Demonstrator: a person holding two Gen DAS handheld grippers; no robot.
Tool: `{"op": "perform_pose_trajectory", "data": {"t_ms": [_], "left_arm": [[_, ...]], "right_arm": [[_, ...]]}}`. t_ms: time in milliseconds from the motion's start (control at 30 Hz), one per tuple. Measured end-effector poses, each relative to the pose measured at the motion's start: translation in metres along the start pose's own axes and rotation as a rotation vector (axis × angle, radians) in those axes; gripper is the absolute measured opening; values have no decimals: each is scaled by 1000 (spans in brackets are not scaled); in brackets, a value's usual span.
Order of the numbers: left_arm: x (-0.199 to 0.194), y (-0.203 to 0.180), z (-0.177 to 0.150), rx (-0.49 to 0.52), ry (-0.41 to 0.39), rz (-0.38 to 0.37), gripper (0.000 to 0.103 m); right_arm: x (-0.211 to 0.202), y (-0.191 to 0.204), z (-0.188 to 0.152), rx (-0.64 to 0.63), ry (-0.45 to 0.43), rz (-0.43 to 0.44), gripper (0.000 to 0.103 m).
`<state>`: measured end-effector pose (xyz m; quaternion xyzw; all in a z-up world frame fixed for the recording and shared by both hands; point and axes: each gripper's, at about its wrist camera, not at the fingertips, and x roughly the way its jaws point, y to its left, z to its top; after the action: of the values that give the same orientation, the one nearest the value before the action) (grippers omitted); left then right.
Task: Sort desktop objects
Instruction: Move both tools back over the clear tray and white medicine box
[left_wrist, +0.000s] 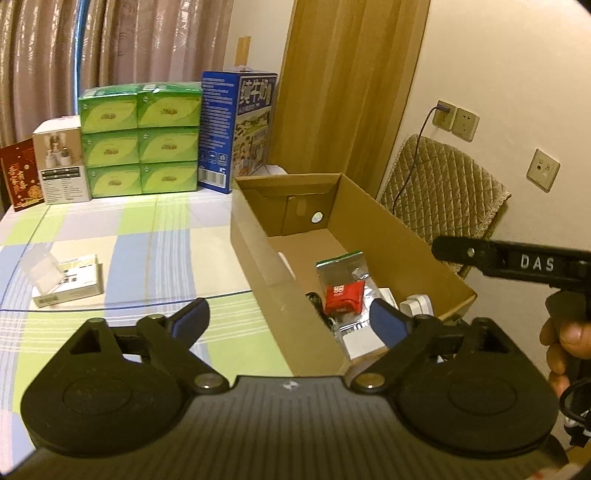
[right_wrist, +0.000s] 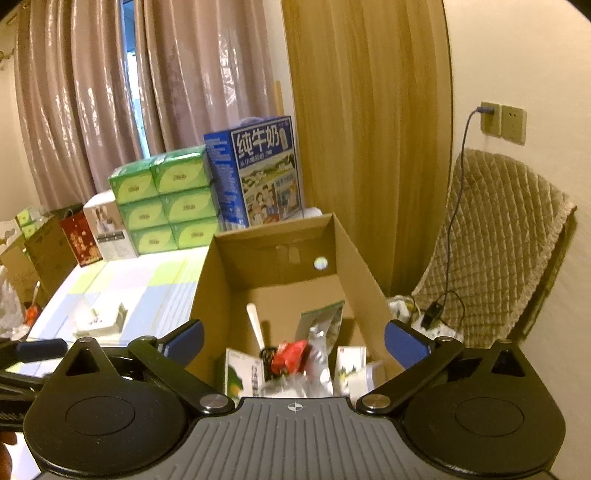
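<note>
Over the cardboard box (right_wrist: 369, 258), both grippers tilt downward, jaws spread empty.

Both hand-held grippers (left_wrist: 290, 319) (right_wrist: 293, 341) — wide, empty.

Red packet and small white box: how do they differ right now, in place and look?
The red packet lies inside the cardboard box on a silver pouch; the small white box sits out on the checked tablecloth. The red packet looks soft and crumpled; the small white box is rigid, with a clear plastic piece propped against it. Neither is held: the left gripper and right gripper are open.
</note>
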<state>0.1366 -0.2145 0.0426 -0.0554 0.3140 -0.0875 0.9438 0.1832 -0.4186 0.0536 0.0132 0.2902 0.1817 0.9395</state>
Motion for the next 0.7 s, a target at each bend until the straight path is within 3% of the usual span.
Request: {"op": "perform_pose_trajectory", "data": {"t_ms": [200, 700], "left_arm": [[-26, 13, -7, -17, -18, 33, 101], [-78, 51, -28, -103, -46, 147, 102]], "right_arm": [[-12, 10, -14, 22, 29, 15, 101], [-27, 59, -48, -12, 81, 87, 101]]}}
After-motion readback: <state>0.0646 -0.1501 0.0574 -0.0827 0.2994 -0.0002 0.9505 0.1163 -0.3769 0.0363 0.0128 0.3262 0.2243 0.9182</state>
